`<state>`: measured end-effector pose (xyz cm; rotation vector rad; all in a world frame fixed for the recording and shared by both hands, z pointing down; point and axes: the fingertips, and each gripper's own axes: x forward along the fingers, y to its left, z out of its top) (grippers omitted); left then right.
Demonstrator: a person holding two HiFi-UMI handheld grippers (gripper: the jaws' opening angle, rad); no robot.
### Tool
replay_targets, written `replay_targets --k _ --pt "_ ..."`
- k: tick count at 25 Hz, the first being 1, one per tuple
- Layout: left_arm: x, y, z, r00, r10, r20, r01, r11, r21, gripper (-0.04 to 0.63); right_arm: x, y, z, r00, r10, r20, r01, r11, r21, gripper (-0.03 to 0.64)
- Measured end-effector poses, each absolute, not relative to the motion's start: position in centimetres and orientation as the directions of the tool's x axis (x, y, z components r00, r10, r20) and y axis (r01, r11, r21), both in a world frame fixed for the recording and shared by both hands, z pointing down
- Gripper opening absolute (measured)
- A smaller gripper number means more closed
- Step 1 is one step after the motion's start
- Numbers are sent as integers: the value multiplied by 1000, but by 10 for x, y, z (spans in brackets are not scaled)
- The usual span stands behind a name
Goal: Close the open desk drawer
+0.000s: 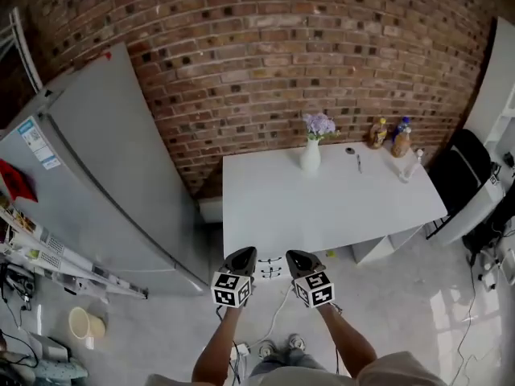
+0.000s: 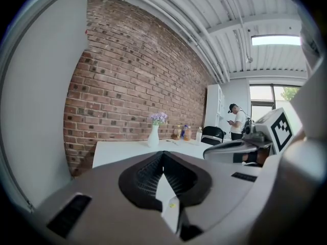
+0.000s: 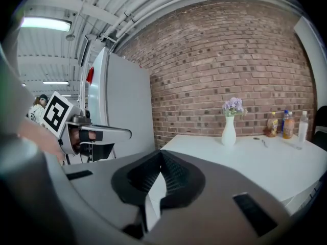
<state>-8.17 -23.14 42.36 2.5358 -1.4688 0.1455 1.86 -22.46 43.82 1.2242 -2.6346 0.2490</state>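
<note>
White desk (image 1: pixel 322 207), open floor (image 1: pixel 394 312) alongside — left gripper (image 1: pixel 243 254), right gripper (image 1: pixel 297 257) closed.

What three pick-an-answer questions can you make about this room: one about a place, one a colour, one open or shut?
1. Where is the vase? A on a bed; B on the white desk; C in a sink.
2. What colour are its flowers? A purple; B red; C yellow.
3. How is the left tool? A wide open; B shut on a ball; C shut, empty.
Answers: 1 B, it stands on the desktop near the brick wall. 2 A, the blooms look pale purple. 3 C, its jaws meet with nothing between.
</note>
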Motion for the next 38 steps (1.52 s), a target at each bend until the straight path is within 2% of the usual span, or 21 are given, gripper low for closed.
replay_targets --k 4,16,38 --pt "-79 -206 408 503 -843 190 -864 -495 93 12 25 -206 422 -612 -746 263 -783 618 -70 17" --pt "-95 -203 382 468 -876 117 -882 -455 123 12 33 -198 404 -583 -777 237 -808 584 -73 17" --pt "-91 -197 389 449 -884 131 -892 -435 124 12 18 -199 398 -623 -750 222 -777 626 -67 17"
